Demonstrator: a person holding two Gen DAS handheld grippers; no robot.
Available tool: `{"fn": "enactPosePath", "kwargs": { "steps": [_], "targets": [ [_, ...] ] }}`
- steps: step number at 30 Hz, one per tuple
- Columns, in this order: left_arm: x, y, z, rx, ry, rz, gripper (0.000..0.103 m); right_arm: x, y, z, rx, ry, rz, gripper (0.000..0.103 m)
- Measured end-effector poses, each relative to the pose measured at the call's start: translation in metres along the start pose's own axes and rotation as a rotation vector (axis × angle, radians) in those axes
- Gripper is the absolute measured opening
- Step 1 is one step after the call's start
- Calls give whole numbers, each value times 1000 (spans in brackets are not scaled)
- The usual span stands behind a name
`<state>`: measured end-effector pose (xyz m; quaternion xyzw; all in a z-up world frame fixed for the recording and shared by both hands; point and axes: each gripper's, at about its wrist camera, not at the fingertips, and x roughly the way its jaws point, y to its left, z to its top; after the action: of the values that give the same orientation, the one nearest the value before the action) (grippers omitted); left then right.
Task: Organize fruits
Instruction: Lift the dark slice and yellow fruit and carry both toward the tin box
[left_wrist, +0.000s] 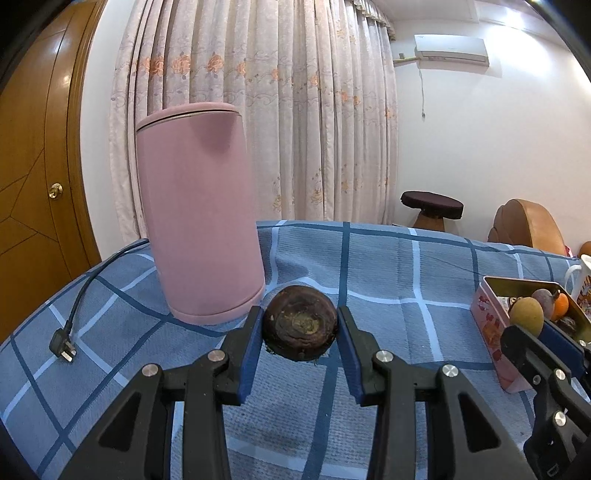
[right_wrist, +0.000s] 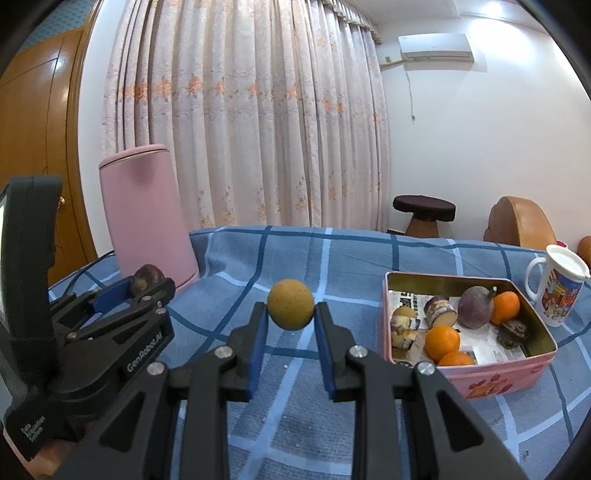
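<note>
Right wrist: three oranges (right_wrist: 441, 341) in one tin (right_wrist: 517, 373).

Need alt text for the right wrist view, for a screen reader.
The right gripper holds a small yellow-brown fruit above a blue checked cloth. To its right is a pink tin of oranges and other fruit; to its left the left gripper holds a dark fruit near a pink canister.

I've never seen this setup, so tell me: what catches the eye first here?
Each gripper holds a fruit above the blue checked cloth: the left gripper a dark brown fruit, the right gripper a yellow one. A tall pink canister stands far left, and a tin of fruit sits right.
</note>
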<state>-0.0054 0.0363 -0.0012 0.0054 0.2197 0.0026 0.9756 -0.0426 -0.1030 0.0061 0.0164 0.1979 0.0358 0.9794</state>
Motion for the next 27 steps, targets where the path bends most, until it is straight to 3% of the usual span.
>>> {"fn": "enactPosePath", "kwargs": {
  "steps": [27],
  "targets": [
    [-16, -40, -6, 31, 7, -37, 41, -27, -35, -8, -8, -12, -41, 29]
  ]
}}
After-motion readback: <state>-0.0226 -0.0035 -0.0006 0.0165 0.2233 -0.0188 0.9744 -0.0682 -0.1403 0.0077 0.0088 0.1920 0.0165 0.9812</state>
